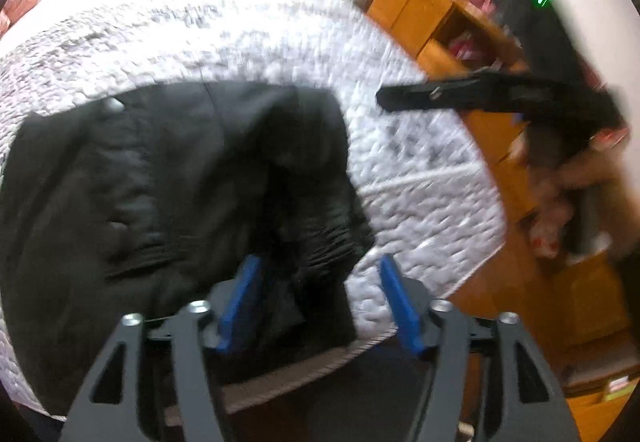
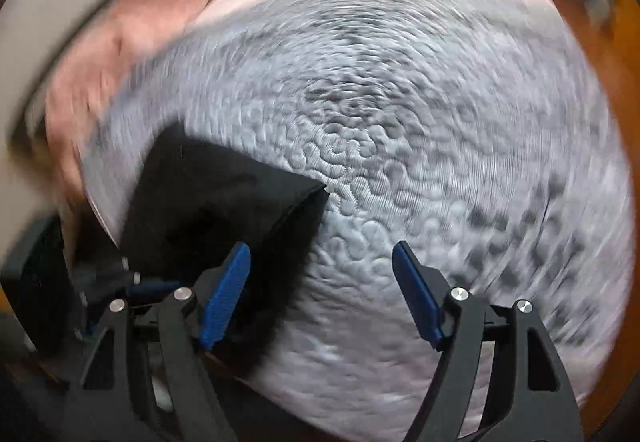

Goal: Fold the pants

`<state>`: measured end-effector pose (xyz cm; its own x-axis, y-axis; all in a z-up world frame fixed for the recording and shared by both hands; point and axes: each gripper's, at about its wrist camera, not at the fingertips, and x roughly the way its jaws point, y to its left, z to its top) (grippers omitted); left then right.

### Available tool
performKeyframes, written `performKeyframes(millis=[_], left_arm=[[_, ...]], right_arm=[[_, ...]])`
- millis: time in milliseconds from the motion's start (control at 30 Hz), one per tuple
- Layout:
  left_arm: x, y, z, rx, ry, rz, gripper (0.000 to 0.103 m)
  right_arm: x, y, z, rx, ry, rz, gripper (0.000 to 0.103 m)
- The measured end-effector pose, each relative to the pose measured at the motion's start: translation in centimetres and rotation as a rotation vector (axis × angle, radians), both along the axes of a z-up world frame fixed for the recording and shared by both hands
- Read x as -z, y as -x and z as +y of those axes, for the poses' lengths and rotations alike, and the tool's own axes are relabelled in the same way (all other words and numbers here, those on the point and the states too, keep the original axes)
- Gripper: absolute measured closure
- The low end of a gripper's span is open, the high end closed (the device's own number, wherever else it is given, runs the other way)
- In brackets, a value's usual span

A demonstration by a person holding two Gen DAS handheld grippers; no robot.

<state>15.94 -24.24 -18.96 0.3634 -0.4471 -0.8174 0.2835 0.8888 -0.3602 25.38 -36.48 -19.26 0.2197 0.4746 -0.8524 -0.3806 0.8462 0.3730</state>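
Left wrist view: looks steeply down along the left gripper point(image 1: 318, 270), close over the black pants point(image 1: 160, 181) on the quilted bed cover point(image 1: 240, 25); wooden shelves point(image 1: 436, 17) at right.
Right wrist view: looks steeply down along the right gripper point(image 2: 320, 258), close over the bed cover point(image 2: 400, 141); badly blurred.
Shared: the pants point(image 2: 212, 197), the bed cover, and the right gripper point(image 1: 384, 97) seen from the left view.

Black pants point(image 1: 168, 177) on quilted bed point(image 1: 248, 25)
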Motion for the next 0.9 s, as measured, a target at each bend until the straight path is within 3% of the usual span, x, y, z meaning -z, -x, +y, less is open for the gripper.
performKeyframes(millis=[67, 133, 233, 300, 367, 433, 533, 600, 667, 700, 800, 900], left_arm=[[-2.0, 0.9, 2.5, -0.025, 0.055, -0.042, 0.025], [-3.0, 1.3, 5.2, -0.077, 0.075, -0.067, 0.022], [-3.0, 1.1, 9.9, -0.189, 0.103, -0.062, 0.020], [-1.8, 0.7, 12.7, -0.261, 0.076, -0.036, 0.020], [-0.4, 0.7, 14.9, -0.313, 0.054, -0.002, 0.020], [0.6, 0.9, 16.5, -0.350, 0.030, 0.015, 0.020], [2.3, 1.4, 18.2, -0.408, -0.026, 0.044, 0.020], [2.7, 1.6, 18.9, -0.426, -0.030, 0.055, 0.020], [2.8, 1.9, 19.5, -0.438, -0.020, 0.057, 0.020], [2.7, 2.2, 19.6, -0.441, -0.014, 0.057, 0.020], [2.3, 2.6, 20.0, -0.446, -0.007, 0.047, 0.020], [2.5, 3.1, 20.2, -0.446, 0.000, 0.054, 0.019]], right_arm=[[0.8, 0.0, -1.4, 0.094, -0.182, 0.071, 0.028], [2.0, 0.0, -1.1, 0.122, -0.300, 0.123, 0.028], [4.4, -0.5, 0.6, 0.139, -0.396, 0.187, 0.028], [6.0, -1.2, 1.9, 0.159, -0.447, 0.228, 0.029], [6.9, -1.9, 3.1, 0.157, -0.496, 0.257, 0.062], [7.3, -2.5, 4.0, 0.172, -0.440, 0.241, 0.078], [9.1, -2.7, 4.4, 0.214, -0.354, 0.248, 0.081], [9.1, -2.2, 4.0, 0.233, -0.391, 0.244, 0.074], [8.3, -0.7, 2.8, 0.283, -0.462, 0.243, 0.039], [7.8, 0.3, 2.2, 0.310, -0.471, 0.227, 0.033], [6.6, 4.4, 1.1, 0.337, -0.450, 0.194, 0.032], [6.7, 7.5, 0.9, 0.358, -0.475, 0.218, 0.032]])
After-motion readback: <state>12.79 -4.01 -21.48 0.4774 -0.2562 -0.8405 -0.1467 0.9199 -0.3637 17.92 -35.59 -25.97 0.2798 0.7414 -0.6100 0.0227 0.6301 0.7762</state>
